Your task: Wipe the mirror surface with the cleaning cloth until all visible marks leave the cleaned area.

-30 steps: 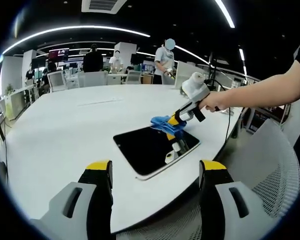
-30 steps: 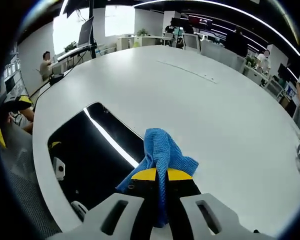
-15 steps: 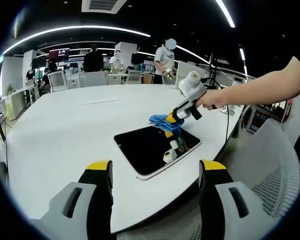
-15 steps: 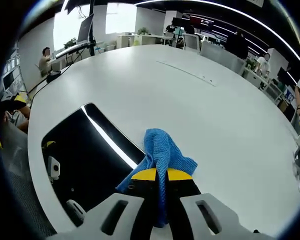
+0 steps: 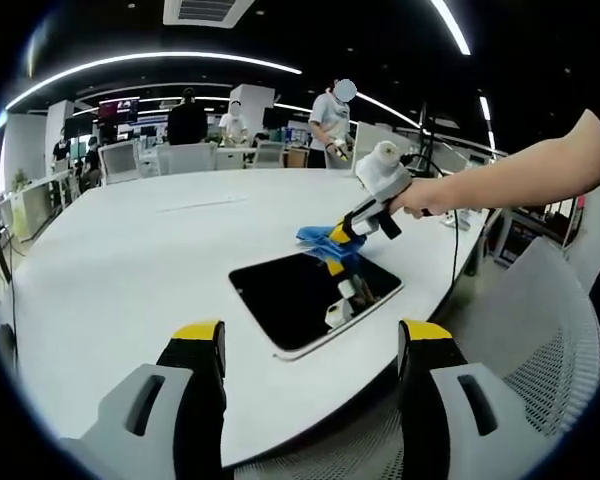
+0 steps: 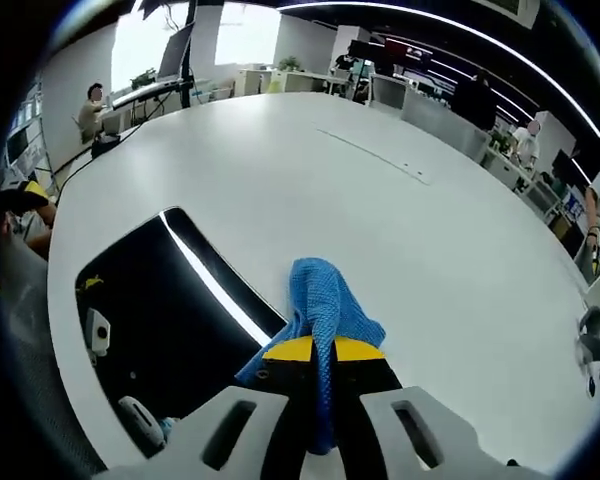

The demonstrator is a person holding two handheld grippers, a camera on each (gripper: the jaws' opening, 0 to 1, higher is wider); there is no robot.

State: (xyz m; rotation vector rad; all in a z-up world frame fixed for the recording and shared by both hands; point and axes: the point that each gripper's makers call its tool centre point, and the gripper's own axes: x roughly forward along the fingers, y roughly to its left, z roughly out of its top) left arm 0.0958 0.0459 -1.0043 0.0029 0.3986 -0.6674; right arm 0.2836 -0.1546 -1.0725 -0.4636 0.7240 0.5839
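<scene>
A dark rectangular mirror (image 5: 305, 297) with a pale rim lies flat on the white table (image 5: 130, 260), near its right edge. In the right gripper view the mirror (image 6: 150, 320) lies at lower left and reflects a ceiling light strip. My right gripper (image 6: 318, 349) is shut on the blue cleaning cloth (image 6: 325, 300), which hangs just past the mirror's far edge. In the left gripper view a person's arm holds that right gripper (image 5: 338, 234), with the cloth (image 5: 318, 236) at the mirror's far side. My left gripper (image 5: 310, 345) stands open in front of the table's near edge, apart from the mirror.
A grey mesh chair (image 5: 540, 330) stands at the right of the table. Several people (image 5: 330, 118), chairs and desks fill the room behind the table's far side. The table's left and far parts lie bare.
The right gripper has drawn the cloth off the mirror's far part, back to its far edge, and has risen a little. The left gripper has not moved.
</scene>
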